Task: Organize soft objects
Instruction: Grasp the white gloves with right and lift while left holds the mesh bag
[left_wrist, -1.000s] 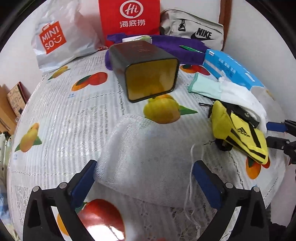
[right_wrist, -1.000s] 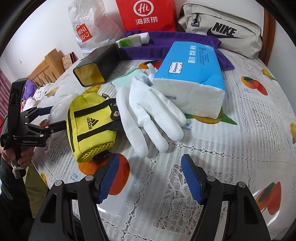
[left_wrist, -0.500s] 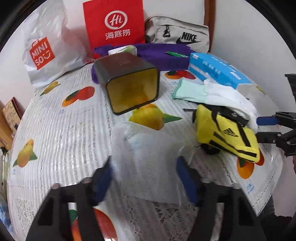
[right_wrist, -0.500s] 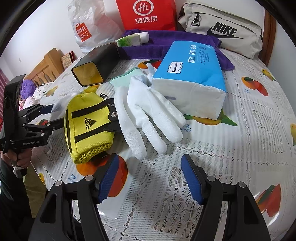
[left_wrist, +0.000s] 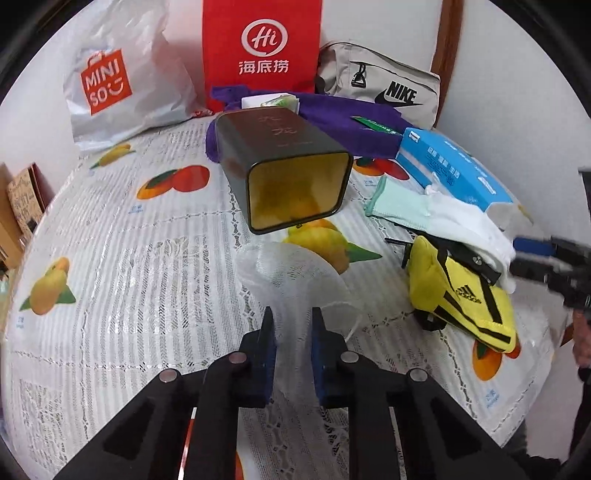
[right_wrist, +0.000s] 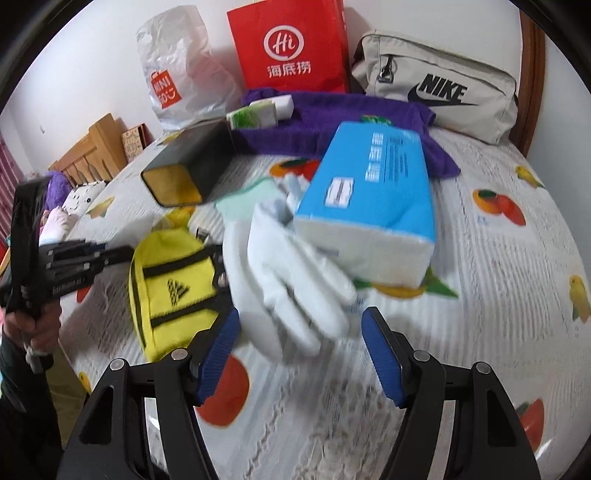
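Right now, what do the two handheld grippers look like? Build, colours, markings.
Both are the same build. The left gripper and right gripper have black plastic linkage arms with triangular cut-outs and round silver pivot pins. The fingers carry blue ribbed pads. In the right wrist view the left unit shows a black pistol-style handle with small white lettering, too blurred to read. No cables visible.

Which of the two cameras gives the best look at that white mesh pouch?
The left wrist view: the white mesh pouch fills its centre, pinched between the left gripper pads. The right wrist view does not show it; the yellow bag blocks that area.
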